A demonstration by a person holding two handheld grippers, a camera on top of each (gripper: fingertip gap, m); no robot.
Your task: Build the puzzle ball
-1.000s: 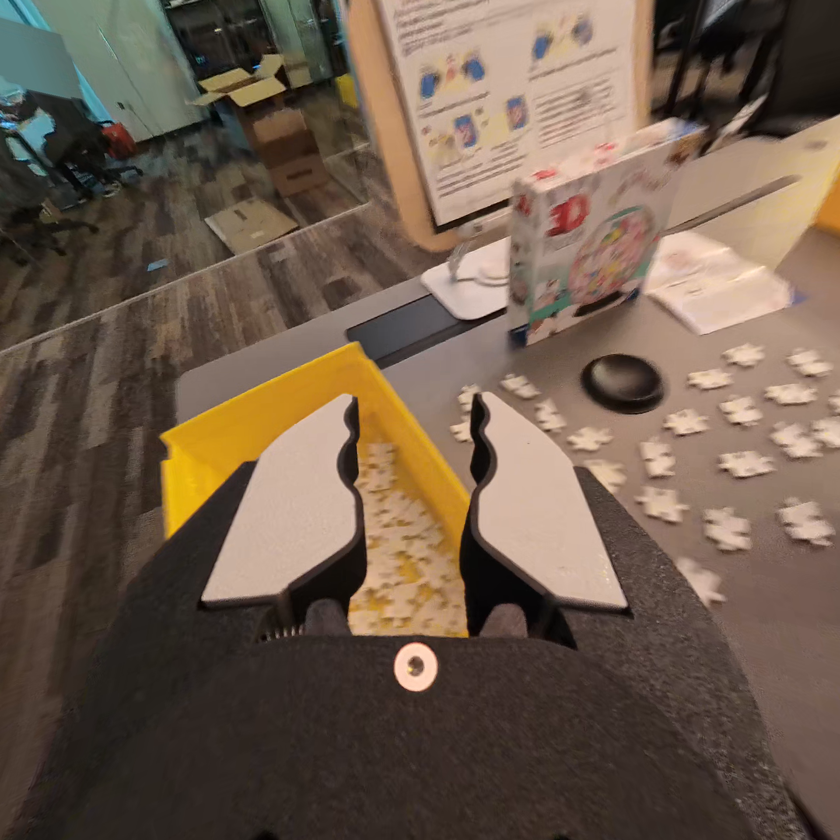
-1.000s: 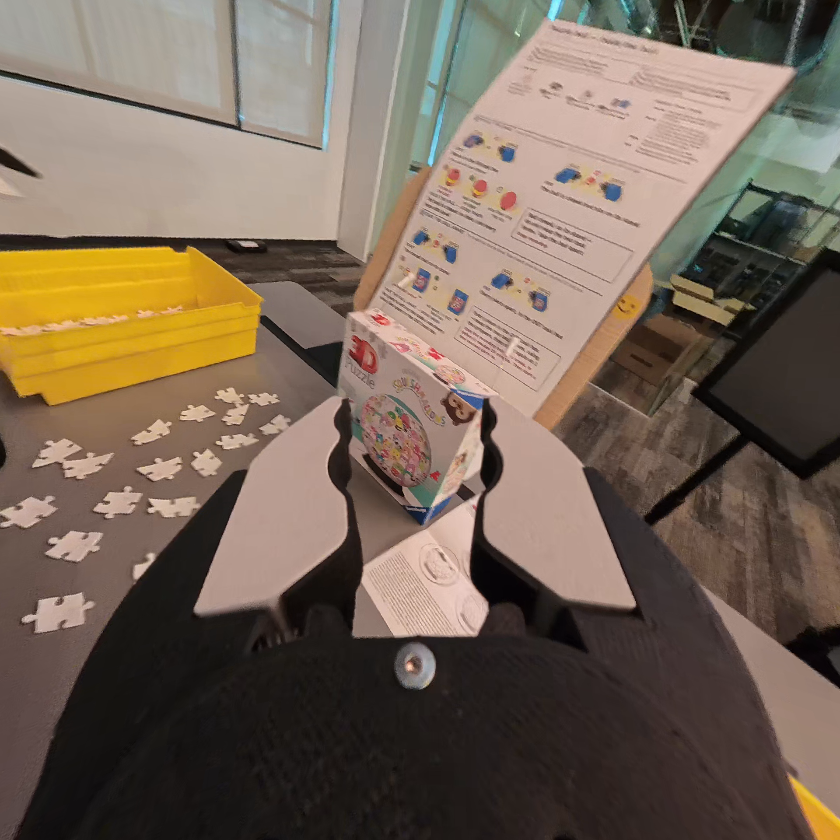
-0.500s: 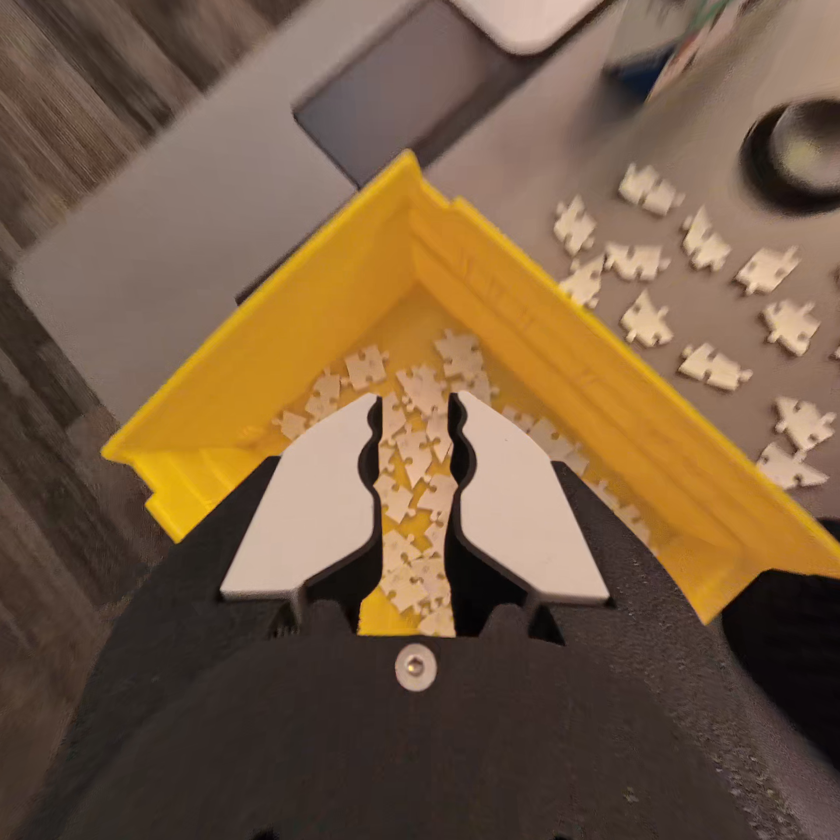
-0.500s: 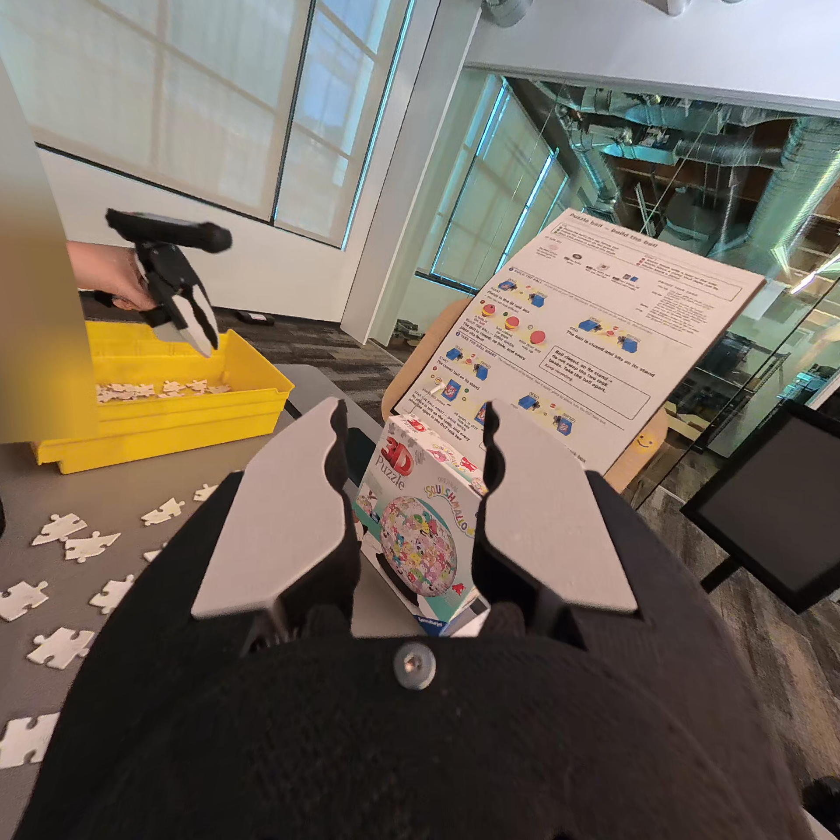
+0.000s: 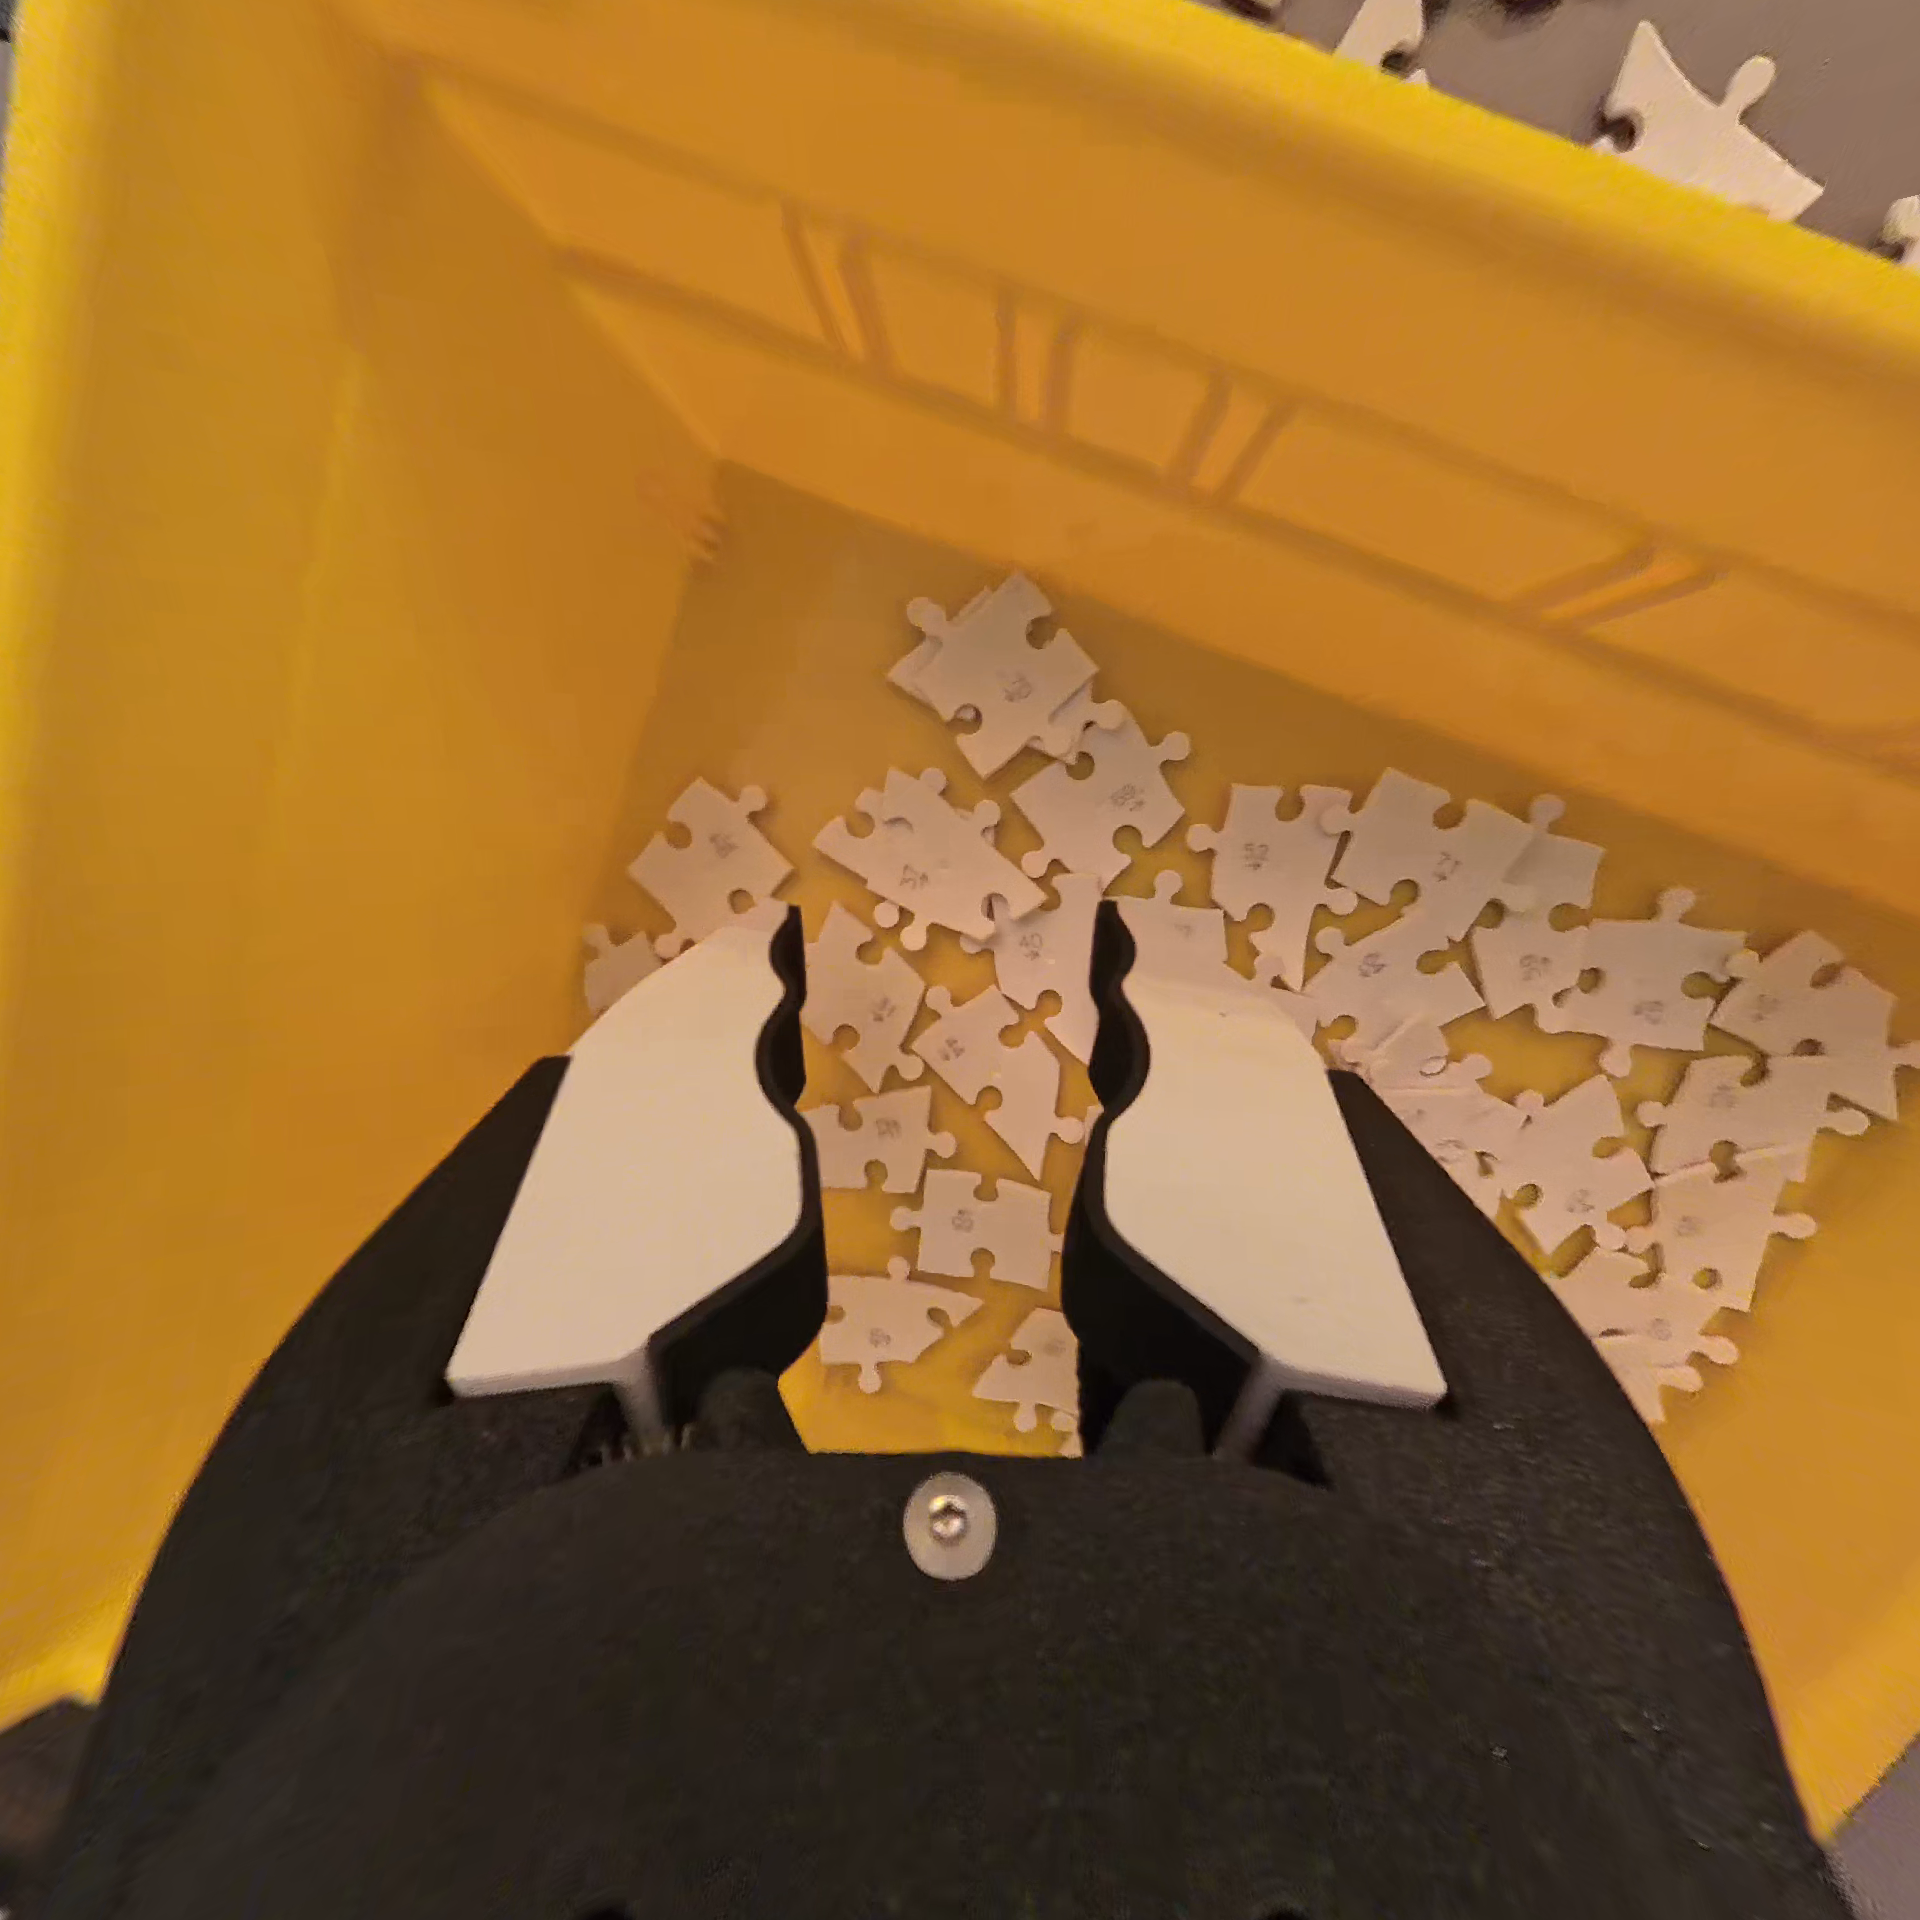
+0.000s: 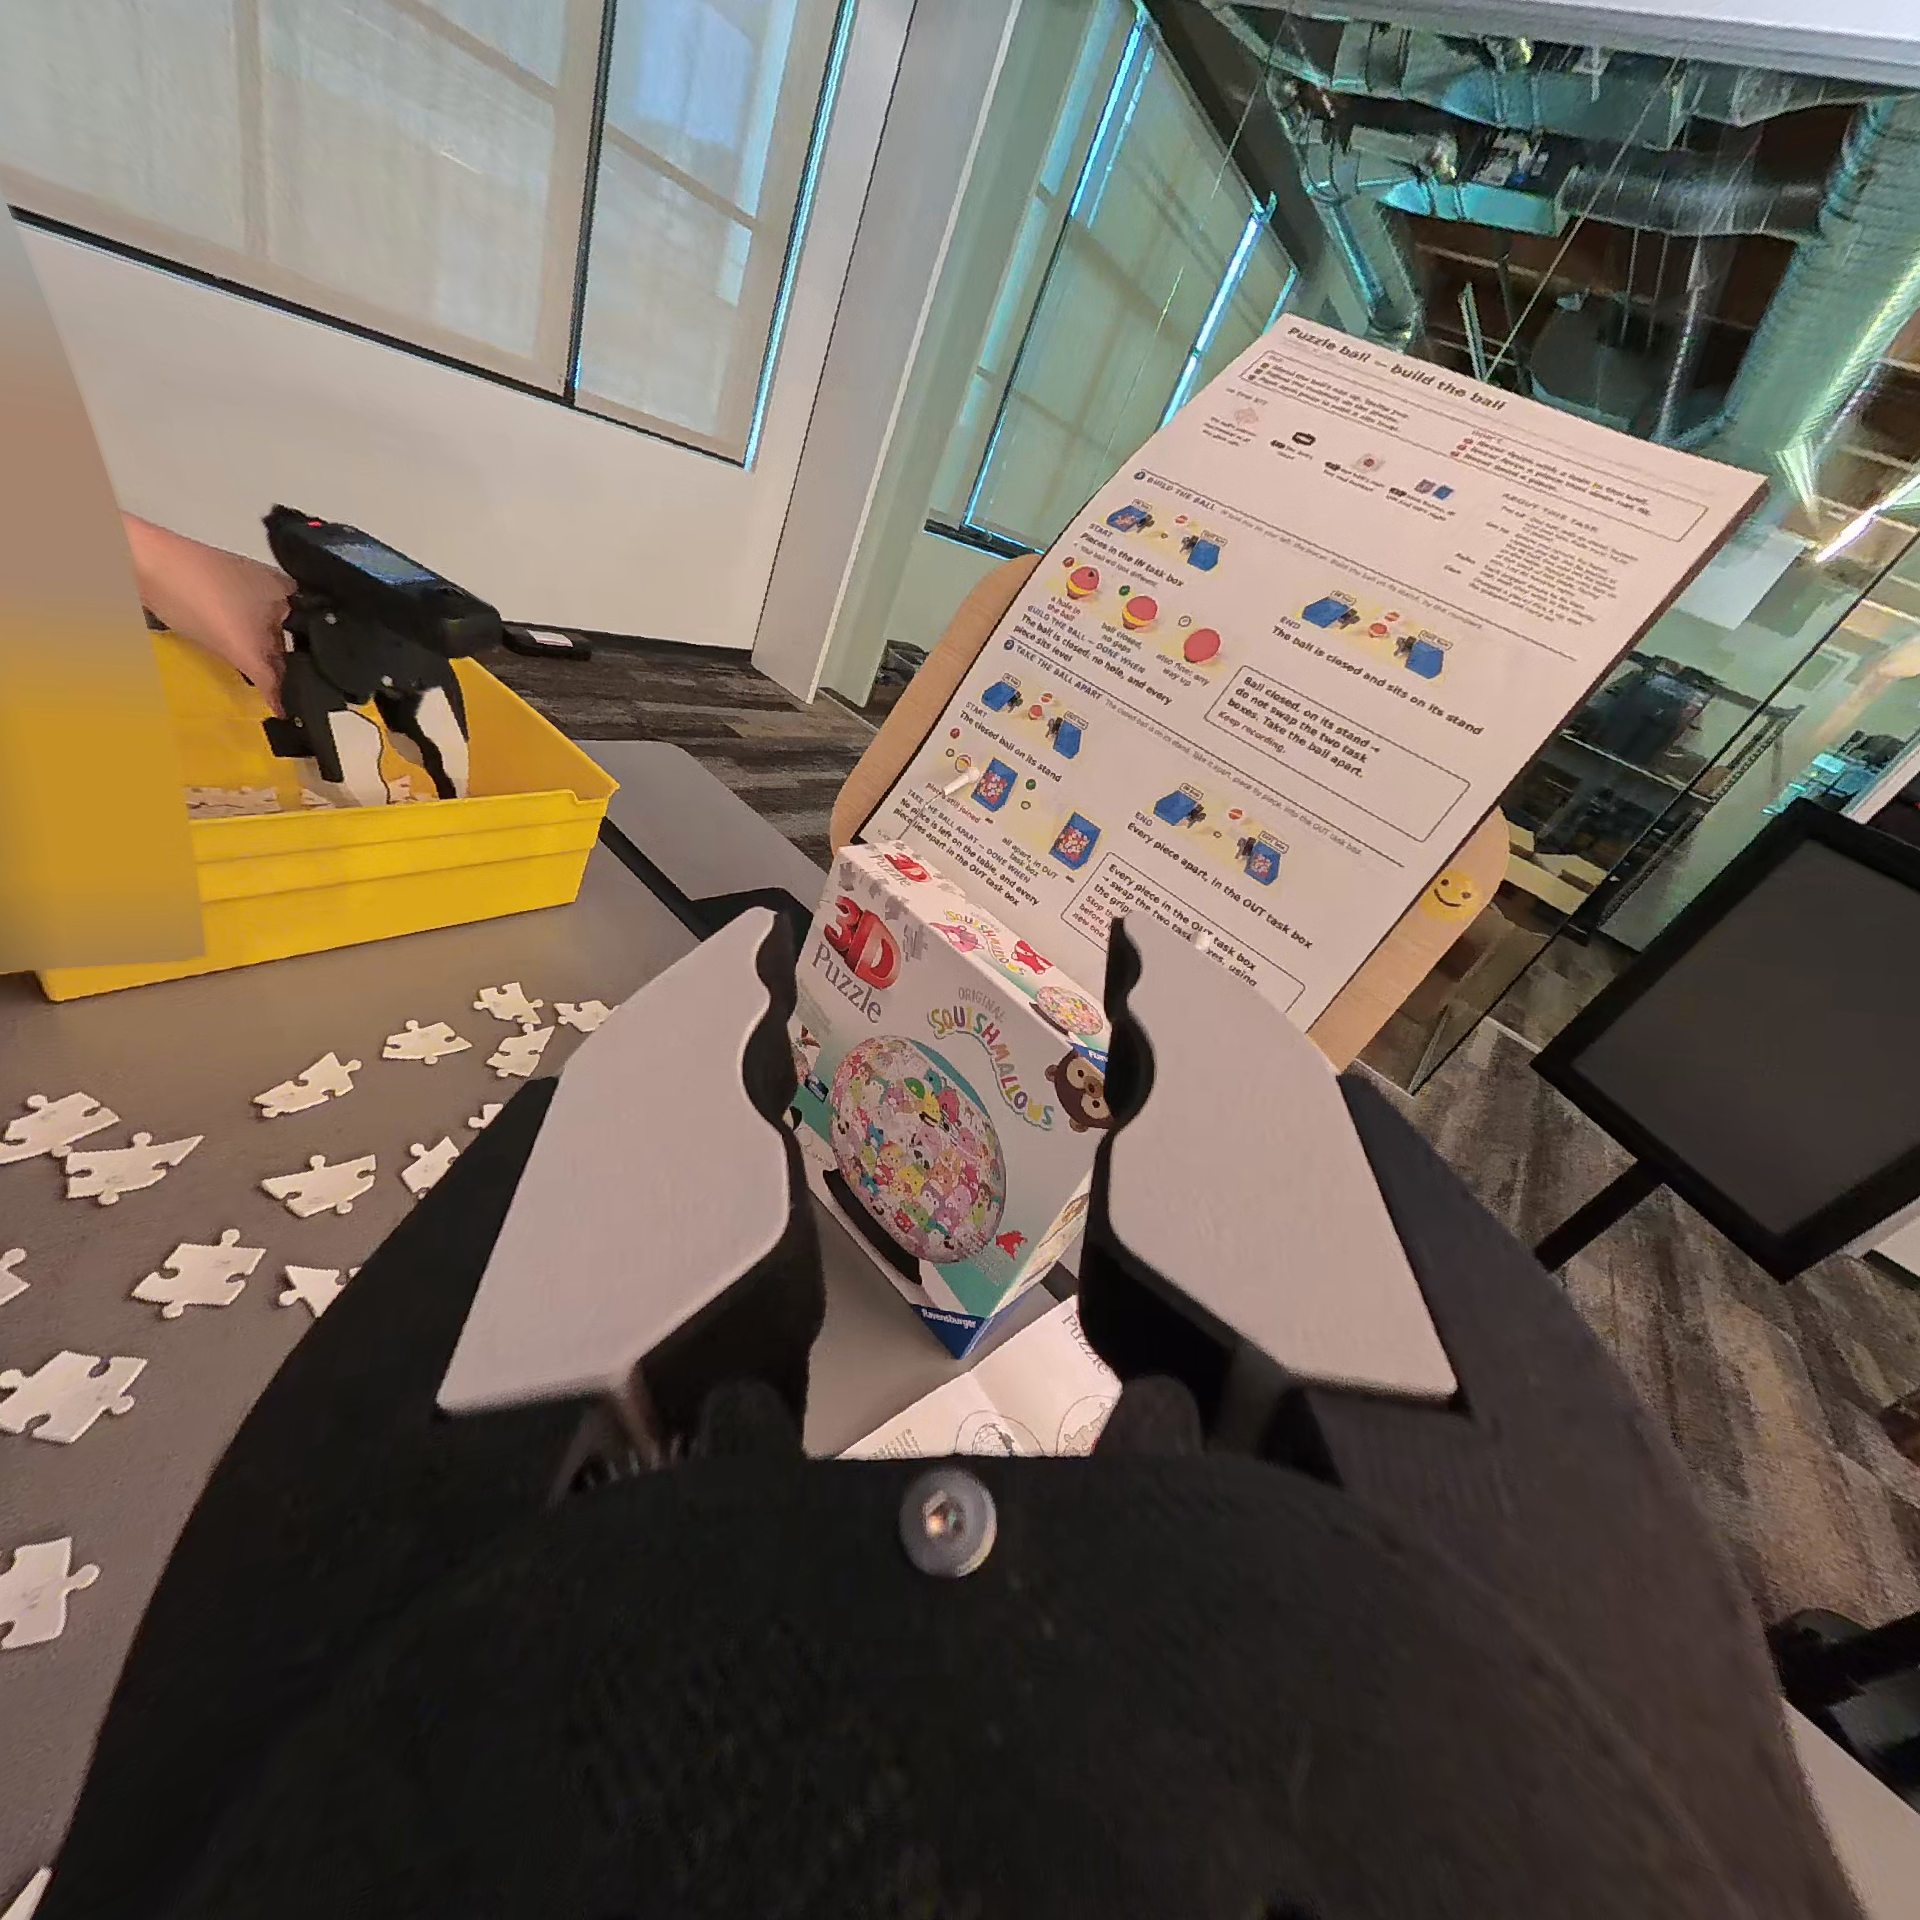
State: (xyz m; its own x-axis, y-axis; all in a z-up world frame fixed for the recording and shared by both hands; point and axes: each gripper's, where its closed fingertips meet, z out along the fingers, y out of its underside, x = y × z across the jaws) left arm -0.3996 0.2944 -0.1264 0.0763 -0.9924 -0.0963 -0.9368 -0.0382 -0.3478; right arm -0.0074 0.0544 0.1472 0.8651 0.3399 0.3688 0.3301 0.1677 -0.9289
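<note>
Left gripper (image 5: 948,940) inside yellow bin (image 5: 312,623), jaws parted, holding nothing, just above puzzle pieces (image 5: 956,1122). Right gripper (image 6: 940,961) well apart from bin, agape, empty. More pieces (image 6: 197,1273) loose on table beside bin. Assy not begun; no ball seen.

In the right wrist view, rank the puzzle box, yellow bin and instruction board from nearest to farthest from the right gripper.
From the right gripper:
1. Puzzle box, just ahead between its fingers.
2. Instruction board, behind the box, right.
3. Yellow bin, far left.
</note>
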